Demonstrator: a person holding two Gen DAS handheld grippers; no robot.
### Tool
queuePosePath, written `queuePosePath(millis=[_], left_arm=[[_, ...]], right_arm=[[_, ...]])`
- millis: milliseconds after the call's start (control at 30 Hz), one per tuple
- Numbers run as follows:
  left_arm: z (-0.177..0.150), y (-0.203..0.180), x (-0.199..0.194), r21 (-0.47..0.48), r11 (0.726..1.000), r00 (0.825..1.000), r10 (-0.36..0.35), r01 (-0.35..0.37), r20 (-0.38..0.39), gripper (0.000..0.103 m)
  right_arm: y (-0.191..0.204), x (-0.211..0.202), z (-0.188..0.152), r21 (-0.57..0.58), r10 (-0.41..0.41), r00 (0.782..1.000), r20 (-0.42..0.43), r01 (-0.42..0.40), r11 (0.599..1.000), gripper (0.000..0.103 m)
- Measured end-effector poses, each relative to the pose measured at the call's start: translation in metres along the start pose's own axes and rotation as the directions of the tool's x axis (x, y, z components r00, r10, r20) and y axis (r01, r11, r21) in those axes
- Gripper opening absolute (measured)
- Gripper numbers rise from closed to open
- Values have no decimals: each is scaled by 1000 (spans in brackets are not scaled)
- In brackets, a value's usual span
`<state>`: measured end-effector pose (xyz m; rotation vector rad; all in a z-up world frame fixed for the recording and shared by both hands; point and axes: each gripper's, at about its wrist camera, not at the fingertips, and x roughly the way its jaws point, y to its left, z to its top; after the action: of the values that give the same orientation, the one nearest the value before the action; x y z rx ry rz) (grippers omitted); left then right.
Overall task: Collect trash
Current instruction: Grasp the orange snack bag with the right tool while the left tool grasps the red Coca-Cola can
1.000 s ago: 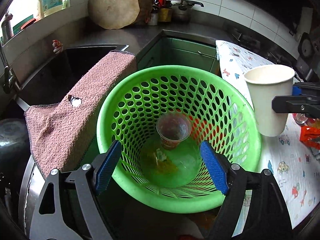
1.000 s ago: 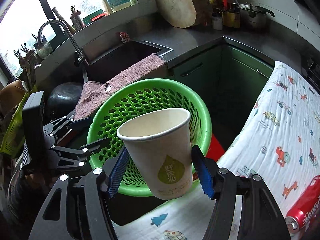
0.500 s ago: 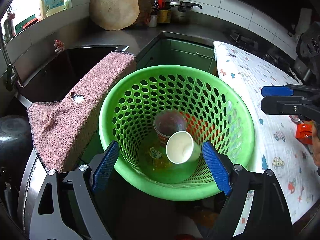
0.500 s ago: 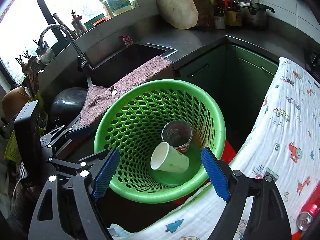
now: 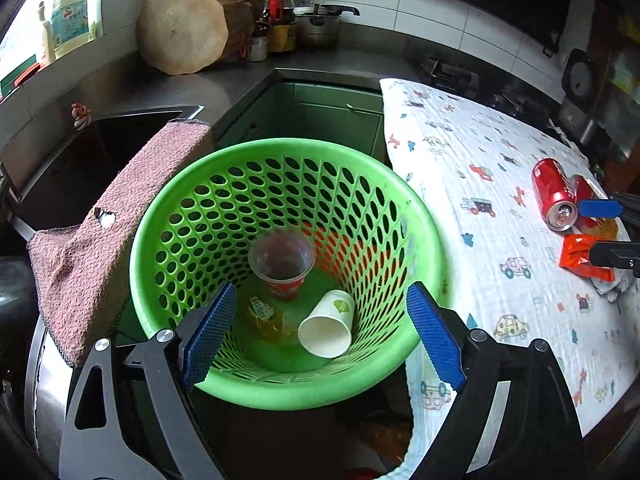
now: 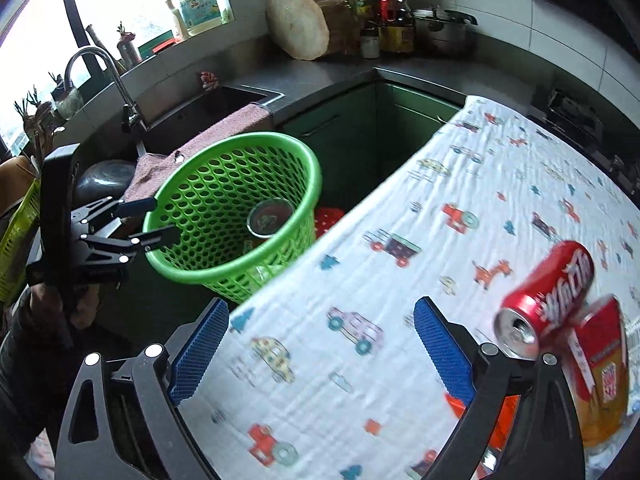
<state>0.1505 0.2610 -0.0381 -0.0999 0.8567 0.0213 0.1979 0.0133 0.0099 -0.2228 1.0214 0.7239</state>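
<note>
White paper cup (image 5: 328,330) lies on its side at the bottom of the green perforated basket (image 5: 424,240), mouth toward the camera, just beside an upright clear plastic cup with a red base (image 5: 282,264). A yellowish wrapper (image 5: 264,314) is on the basket floor next to both. Basket sits off the worktop edge, a pink towel (image 5: 112,220) draped over the sink rim touching its left side.

Remaining trash on the patterned cloth (image 6: 360,320) covering the worktop: red soda can (image 6: 548,300) on its side, open end toward the right wrist camera; a red-and-yellow packet (image 6: 604,368) touching it; an orange-red wrapper (image 5: 580,256) just beside these.

Left tool (image 5: 320,338) hangs over the basket, jaws wide, nothing between the pads — basket interior shows through the gap. In the right wrist view, left tool (image 6: 154,222) sits at the basket's left rim; cannot tell if touching.

Right tool (image 6: 322,350) is over the cloth, jaws opening, empty, can just to the right of its right pad. In the left wrist view, right tool (image 5: 600,228) is near can and wrappers.

Chopping block, bottles, pot on back worktop.
</note>
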Motion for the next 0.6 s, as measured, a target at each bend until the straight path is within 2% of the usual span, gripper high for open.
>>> queuePosePath(millis=[167, 267, 367, 600], left_arm=[[8, -22, 3, 24, 999, 1000, -31, 31, 3, 88], [15, -38, 7, 36, 998, 998, -56, 56, -5, 89], [22, -54, 9, 62, 996, 997, -72, 72, -6, 89], [39, -89, 13, 115, 989, 995, -97, 97, -10, 90]], right_arm=[[-48, -18, -18, 28, -30, 995, -99, 33, 999, 92], [-69, -19, -24, 25, -58, 983, -175, 64, 998, 93], [-80, -17, -30, 4, -88, 970, -225, 91, 996, 93], [-95, 0, -37, -27, -82, 953, -290, 78, 997, 93]])
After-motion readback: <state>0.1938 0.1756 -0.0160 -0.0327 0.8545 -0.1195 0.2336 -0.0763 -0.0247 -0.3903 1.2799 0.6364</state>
